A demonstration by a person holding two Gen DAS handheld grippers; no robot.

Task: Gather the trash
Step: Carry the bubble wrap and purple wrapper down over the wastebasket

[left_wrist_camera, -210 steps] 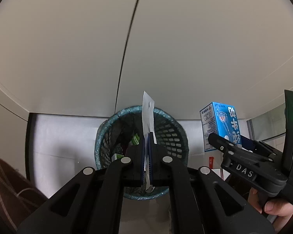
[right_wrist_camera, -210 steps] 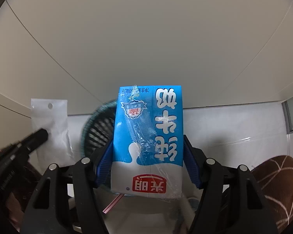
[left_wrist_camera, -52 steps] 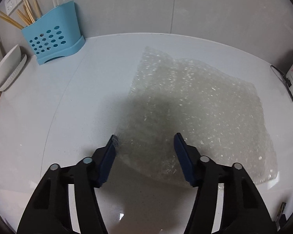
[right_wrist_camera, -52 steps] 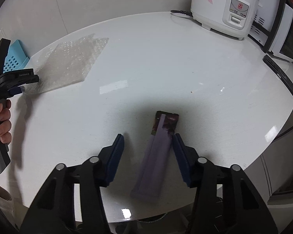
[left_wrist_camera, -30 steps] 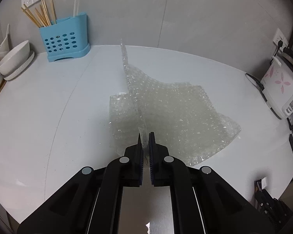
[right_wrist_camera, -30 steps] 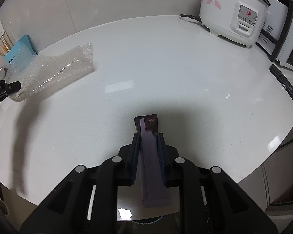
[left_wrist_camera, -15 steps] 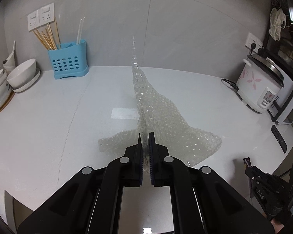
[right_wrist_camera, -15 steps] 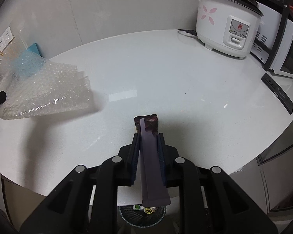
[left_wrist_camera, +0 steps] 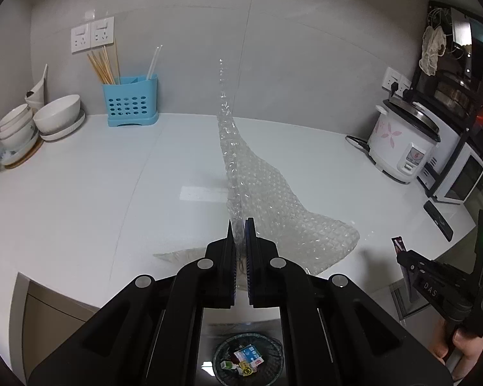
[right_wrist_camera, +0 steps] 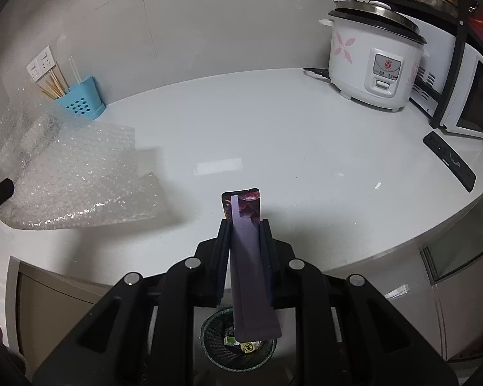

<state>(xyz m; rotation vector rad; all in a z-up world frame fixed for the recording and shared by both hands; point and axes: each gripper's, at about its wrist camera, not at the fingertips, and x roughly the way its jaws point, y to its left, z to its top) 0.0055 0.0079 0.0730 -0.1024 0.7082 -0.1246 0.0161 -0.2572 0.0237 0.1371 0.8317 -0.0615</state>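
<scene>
My left gripper (left_wrist_camera: 240, 225) is shut on a sheet of clear bubble wrap (left_wrist_camera: 267, 199) and holds it up off the white counter (left_wrist_camera: 96, 186); the sheet also shows at the left of the right wrist view (right_wrist_camera: 77, 177). My right gripper (right_wrist_camera: 245, 222) is shut on a flat purple wrapper (right_wrist_camera: 248, 251), lifted above the counter's front edge. The right gripper and wrapper also show in the left wrist view (left_wrist_camera: 399, 251). A dark mesh trash basket (left_wrist_camera: 246, 358) with a blue milk carton and other scraps stands on the floor below; it also shows in the right wrist view (right_wrist_camera: 238, 345).
A blue utensil holder (left_wrist_camera: 130, 101) with chopsticks and stacked white bowls (left_wrist_camera: 56, 117) stand at the back left. A white rice cooker (right_wrist_camera: 373, 61), a microwave (right_wrist_camera: 470, 103) and a black remote (right_wrist_camera: 449, 160) are at the right.
Both grippers have pulled back and up from the counter, each with its item. The bubble wrap is lifted higher, and the trash basket below shows more fully in both views.
</scene>
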